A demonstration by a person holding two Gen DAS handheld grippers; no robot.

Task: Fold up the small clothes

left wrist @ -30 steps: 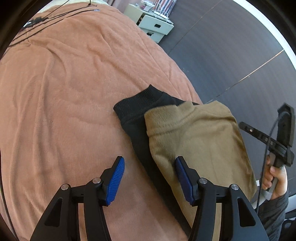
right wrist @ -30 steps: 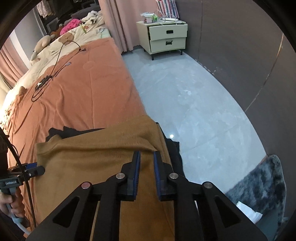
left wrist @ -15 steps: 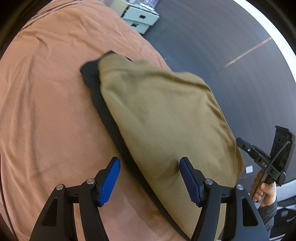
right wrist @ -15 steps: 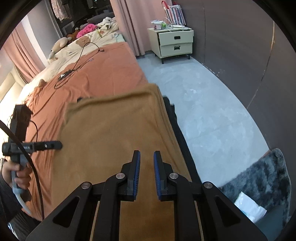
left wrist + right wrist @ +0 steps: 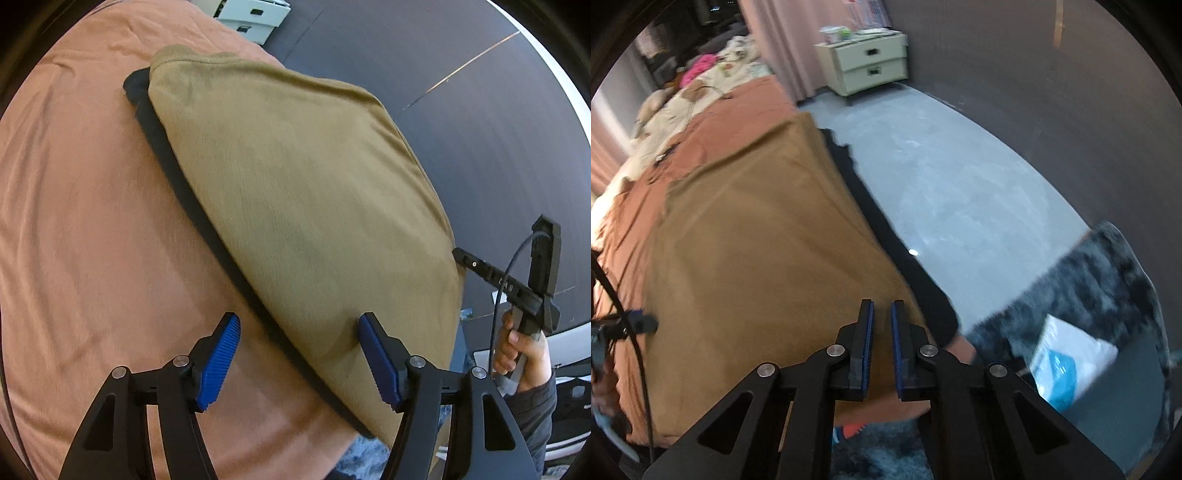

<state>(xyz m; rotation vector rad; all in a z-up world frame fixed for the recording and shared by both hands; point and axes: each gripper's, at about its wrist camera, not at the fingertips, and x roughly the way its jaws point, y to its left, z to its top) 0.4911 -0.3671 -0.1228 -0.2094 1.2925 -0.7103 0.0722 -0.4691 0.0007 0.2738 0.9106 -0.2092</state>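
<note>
Bed: an orange-brown bedspread (image 5: 92, 221) covers it; grey floor (image 5: 960, 177) and a cream nightstand (image 5: 866, 68) lie beyond.
Left wrist view: the tan garment (image 5: 295, 192) lies over a black garment (image 5: 177, 177) at the bed's right edge. The left gripper (image 5: 299, 356) has just widened; its fingers (image 5: 218, 363) stand apart, holding nothing, straddling the garments' near-left edge.
Right wrist view: the right gripper (image 5: 882, 345) has just closed; its fingers (image 5: 866, 343) are almost together, nothing visibly between them, above the tan garment's near-right corner.

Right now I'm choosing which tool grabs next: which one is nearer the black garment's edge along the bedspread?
Left. The left tool straddles the black garment edge, jaws open. The right tool, shut, hovers over the tan garment.
</note>
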